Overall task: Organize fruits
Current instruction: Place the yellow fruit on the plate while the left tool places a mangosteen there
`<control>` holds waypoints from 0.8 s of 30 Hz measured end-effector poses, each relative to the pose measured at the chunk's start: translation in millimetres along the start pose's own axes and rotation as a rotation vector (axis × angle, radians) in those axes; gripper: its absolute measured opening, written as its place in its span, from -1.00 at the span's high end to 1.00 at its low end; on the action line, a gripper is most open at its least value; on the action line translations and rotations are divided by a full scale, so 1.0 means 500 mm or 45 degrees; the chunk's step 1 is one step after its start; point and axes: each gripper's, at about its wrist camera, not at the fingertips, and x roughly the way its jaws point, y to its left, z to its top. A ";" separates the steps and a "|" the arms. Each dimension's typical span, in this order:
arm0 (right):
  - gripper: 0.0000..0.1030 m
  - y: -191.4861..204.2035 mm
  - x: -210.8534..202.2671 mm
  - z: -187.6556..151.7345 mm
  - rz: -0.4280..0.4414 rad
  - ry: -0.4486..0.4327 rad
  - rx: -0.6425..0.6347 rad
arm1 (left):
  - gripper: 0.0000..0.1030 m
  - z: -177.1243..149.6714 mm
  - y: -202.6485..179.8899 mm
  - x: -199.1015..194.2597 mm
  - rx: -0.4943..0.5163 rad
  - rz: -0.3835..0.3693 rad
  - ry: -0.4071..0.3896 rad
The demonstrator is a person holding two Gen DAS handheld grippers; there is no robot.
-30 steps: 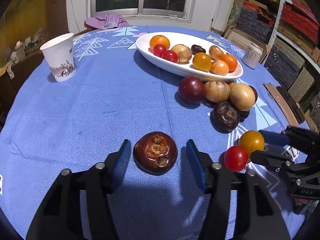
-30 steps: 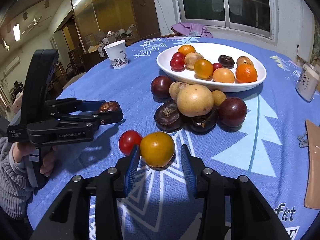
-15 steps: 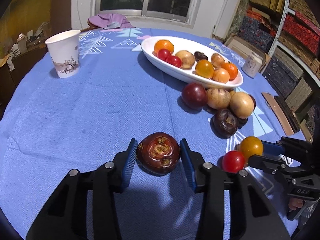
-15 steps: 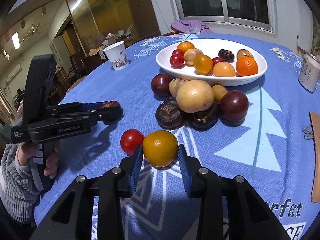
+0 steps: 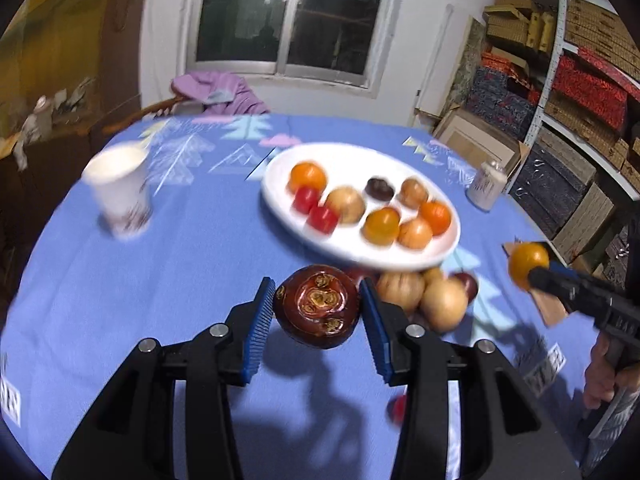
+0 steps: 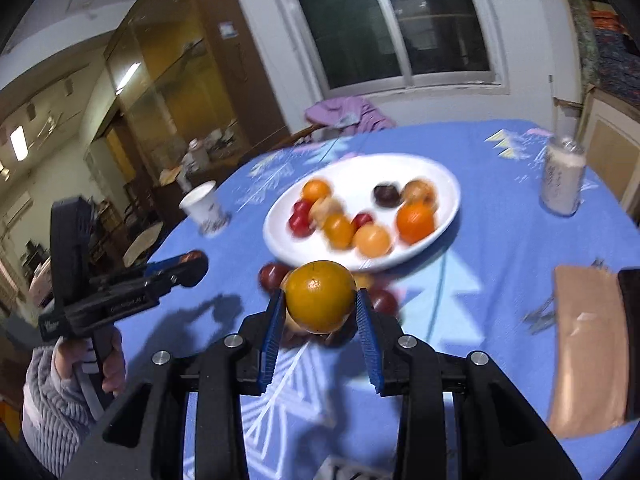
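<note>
In the left wrist view, the left tool is clamped on a dark brown fruit, held above the blue tabletop just short of the white plate. In the right wrist view, the right tool grips an orange fruit in the air, with the plate beyond it.

The left tool held a mangosteen between its fingers, above the table. Beyond it lay the plate, with oranges, tomatoes and other fruit in it. A heap of loose fruit sat on the table just in front of the plate, to the right of the mangosteen. A paper cup stood to the plate's left, a can to its right. A cherry tomato lay on the table near the tool's right finger. The right tool held an orange between its fingers, before the plate. To the right lay a flat packet; the can stood behind it.
</note>
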 end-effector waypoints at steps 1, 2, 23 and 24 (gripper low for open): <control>0.29 -0.007 0.007 0.026 -0.014 -0.006 0.005 | 0.17 0.016 -0.011 0.012 0.012 -0.008 0.003; 0.29 -0.012 0.019 0.048 -0.030 -0.007 0.009 | 0.17 0.032 -0.024 0.026 0.028 -0.014 0.007; 0.27 -0.008 0.387 0.194 -0.159 0.262 0.063 | 0.04 0.076 -0.052 0.234 0.082 -0.087 0.143; 0.23 -0.010 0.382 0.196 -0.155 0.253 0.069 | -0.12 0.075 -0.052 0.230 0.078 -0.092 0.134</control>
